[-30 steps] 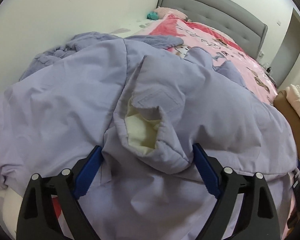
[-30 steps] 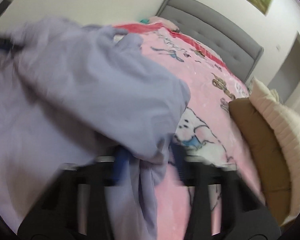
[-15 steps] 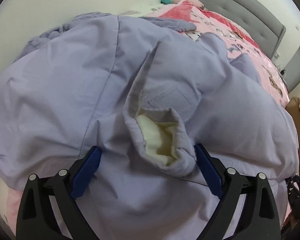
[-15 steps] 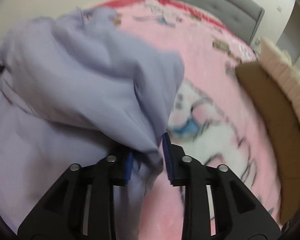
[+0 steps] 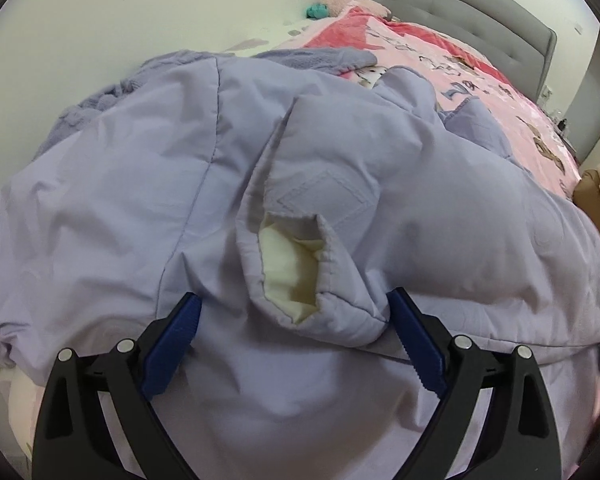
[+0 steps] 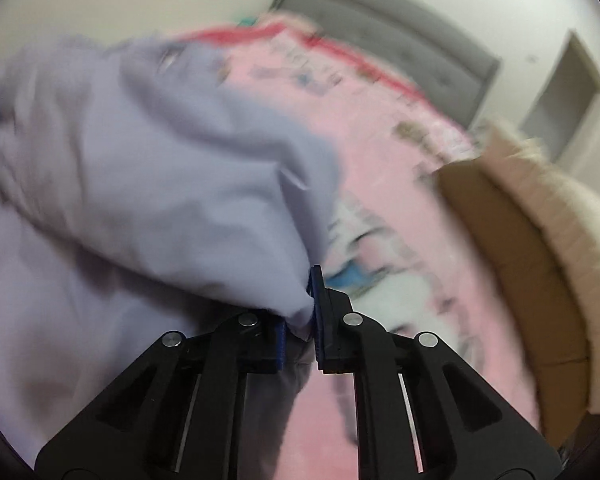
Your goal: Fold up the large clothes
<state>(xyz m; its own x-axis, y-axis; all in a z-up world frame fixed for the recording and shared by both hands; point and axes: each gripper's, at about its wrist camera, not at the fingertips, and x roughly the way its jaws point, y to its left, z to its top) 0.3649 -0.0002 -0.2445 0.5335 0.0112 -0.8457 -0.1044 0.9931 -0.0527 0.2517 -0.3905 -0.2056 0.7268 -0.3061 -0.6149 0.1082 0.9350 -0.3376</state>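
Observation:
A large lilac padded jacket (image 5: 140, 180) lies spread over the bed and fills most of the left wrist view. One sleeve is folded across it, and its cuff (image 5: 292, 264) shows a cream lining. My left gripper (image 5: 294, 300) hovers open and wide just over that cuff; the cuff lies between the blue fingers (image 5: 172, 344) with a gap on its left side. In the blurred right wrist view, the jacket (image 6: 160, 180) hangs in a lifted fold. My right gripper (image 6: 300, 312) has its jaws closing tight on the fold's lower corner, the pads pressing the fabric.
A pink cartoon-print bedspread (image 5: 480, 76) covers the bed up to a grey padded headboard (image 5: 440, 4). A white wall runs along the bed's left side. A brown pillow (image 6: 520, 260) and a cream one (image 6: 572, 220) lie at the right edge. A small teal thing (image 5: 317, 10) sits by the headboard.
The right gripper's jaws stood apart around the fold half a second ago and now pinch it. The right view has swung and blurred. The left gripper drifted slightly, still open over the cuff.

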